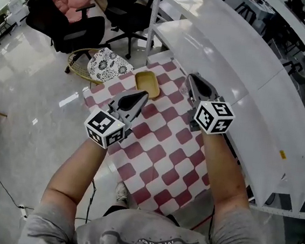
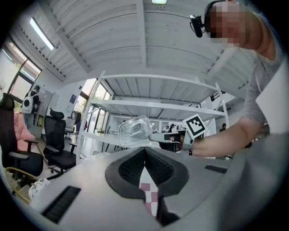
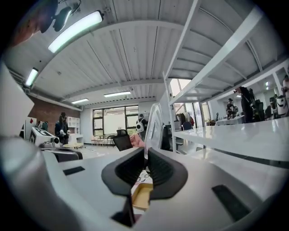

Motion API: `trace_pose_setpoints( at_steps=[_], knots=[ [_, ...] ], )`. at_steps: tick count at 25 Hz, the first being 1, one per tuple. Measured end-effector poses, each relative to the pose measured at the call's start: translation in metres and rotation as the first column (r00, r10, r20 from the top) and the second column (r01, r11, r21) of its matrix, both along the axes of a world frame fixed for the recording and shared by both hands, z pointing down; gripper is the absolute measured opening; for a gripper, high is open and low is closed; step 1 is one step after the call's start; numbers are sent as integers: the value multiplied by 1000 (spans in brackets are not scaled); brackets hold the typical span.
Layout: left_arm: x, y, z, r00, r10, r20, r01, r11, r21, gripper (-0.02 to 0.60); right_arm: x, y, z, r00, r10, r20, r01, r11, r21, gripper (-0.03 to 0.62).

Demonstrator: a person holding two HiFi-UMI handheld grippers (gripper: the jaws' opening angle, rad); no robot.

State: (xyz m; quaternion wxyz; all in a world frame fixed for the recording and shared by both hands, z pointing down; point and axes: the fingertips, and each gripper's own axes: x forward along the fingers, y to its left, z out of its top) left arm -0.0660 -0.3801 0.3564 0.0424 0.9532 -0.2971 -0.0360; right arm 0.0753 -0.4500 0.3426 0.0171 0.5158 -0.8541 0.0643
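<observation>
Both forearms reach forward over the checked bench, left claw closed on nothing, right claw pinching a clear tub aloft, yellow tray far, white shelves right.

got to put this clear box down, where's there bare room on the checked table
The near half of the checked table, between the two forearms, is bare; so is the far left corner beside the yellow tray. Crowded: the middle, under the left tongs and the right tongs gripping the clear box.

Both forearms stretched forward side by side; left gripper pinched closed on nothing, right gripper clamping a clear plastic container.
</observation>
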Motion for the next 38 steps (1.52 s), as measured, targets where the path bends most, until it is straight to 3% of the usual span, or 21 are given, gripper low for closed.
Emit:
trace_pose_setpoints(
  at_steps=[6,18,25,38],
  knots=[
    [-8,26,-21,999,38,0,-38,999,-9,15,15,43,-23,994,94,-46,-93,995,21,40],
    [-15,82,-13,991,136,19,-134,989,-64,15,39,137,-33,972,215,-96,-212,977,39,41],
    [-5,109,-6,994,98,39,-94,991,-92,15,57,173,-29,974,202,-103,-198,979,48,41],
    [48,184,55,994,-66,91,83,977,-198,14,95,229,21,990,45,-136,-40,998,42,41]
  ],
)
